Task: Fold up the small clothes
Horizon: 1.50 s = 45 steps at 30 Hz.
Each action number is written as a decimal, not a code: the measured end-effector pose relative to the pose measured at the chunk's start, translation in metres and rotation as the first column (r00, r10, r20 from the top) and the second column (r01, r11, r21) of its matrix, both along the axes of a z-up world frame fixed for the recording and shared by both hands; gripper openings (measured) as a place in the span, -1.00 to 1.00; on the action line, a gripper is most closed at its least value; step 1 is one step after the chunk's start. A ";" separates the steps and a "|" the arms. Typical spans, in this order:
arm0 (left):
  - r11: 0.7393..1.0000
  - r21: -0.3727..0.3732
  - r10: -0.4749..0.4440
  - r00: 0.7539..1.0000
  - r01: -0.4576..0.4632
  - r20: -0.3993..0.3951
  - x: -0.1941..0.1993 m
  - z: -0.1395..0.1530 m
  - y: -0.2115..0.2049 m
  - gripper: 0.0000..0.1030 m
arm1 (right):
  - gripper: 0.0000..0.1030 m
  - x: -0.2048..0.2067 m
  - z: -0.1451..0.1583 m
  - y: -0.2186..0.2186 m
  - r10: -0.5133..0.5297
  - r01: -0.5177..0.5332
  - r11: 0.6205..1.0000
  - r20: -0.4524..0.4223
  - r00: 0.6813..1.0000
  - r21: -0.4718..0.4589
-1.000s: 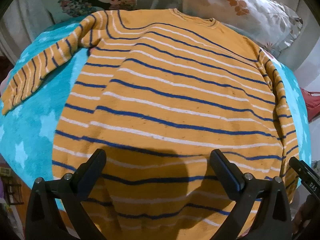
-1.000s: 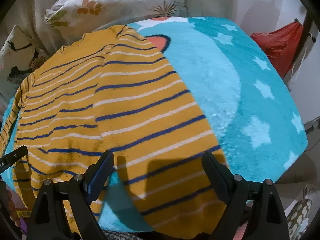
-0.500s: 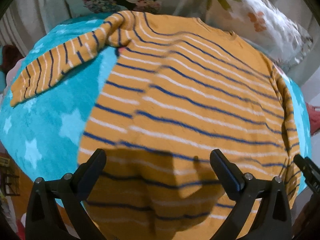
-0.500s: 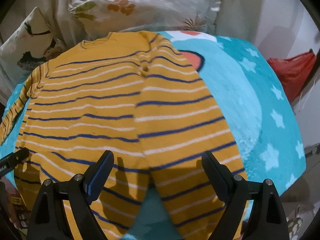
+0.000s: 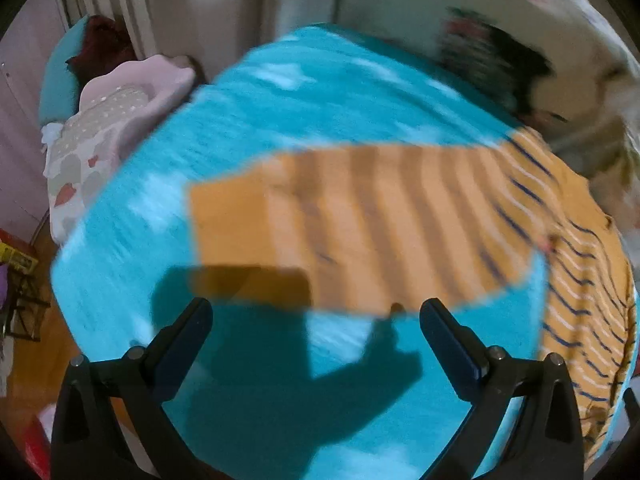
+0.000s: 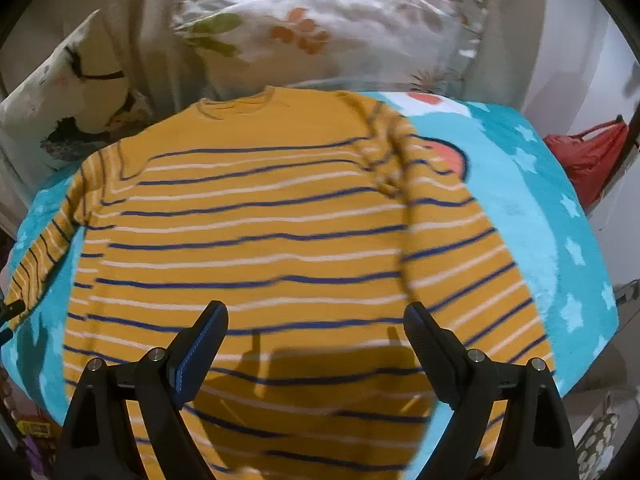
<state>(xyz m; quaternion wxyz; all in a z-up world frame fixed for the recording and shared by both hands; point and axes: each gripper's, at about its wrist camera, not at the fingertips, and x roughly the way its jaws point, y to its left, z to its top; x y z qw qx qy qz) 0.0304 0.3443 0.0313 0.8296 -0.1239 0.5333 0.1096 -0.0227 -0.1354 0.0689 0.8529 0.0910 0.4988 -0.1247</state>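
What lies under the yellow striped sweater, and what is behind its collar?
Under the striped sweater lies a turquoise star-print blanket; how its pattern continues beneath is covered. Behind the collar leans a floral pillow, its lower edge hidden.

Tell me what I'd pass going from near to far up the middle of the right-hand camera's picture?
Right gripper → striped orange sweater on the turquoise star blanket → sweater's neckline → floral pillow → pale curtain.
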 end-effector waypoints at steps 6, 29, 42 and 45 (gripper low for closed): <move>0.979 -0.096 -0.176 0.983 0.180 0.049 0.025 -0.003 0.056 1.00 | 0.79 0.023 -0.012 0.066 0.031 -0.032 0.999 -0.048 0.998 -0.009; 0.956 -0.162 -0.247 0.969 0.245 0.007 0.109 0.023 0.128 -0.83 | 0.79 0.030 -0.015 0.115 -0.075 0.066 0.994 -0.118 0.990 -0.083; 0.847 -0.250 -0.451 0.883 0.469 0.131 0.085 0.086 -0.053 -0.83 | 0.79 0.020 -0.008 0.057 -0.126 0.125 0.992 -0.043 0.991 -0.035; 0.799 -0.319 -0.487 0.860 0.510 0.155 0.087 0.095 -0.114 -0.83 | 0.79 0.018 -0.007 0.029 -0.119 0.119 0.993 -0.029 0.992 -0.011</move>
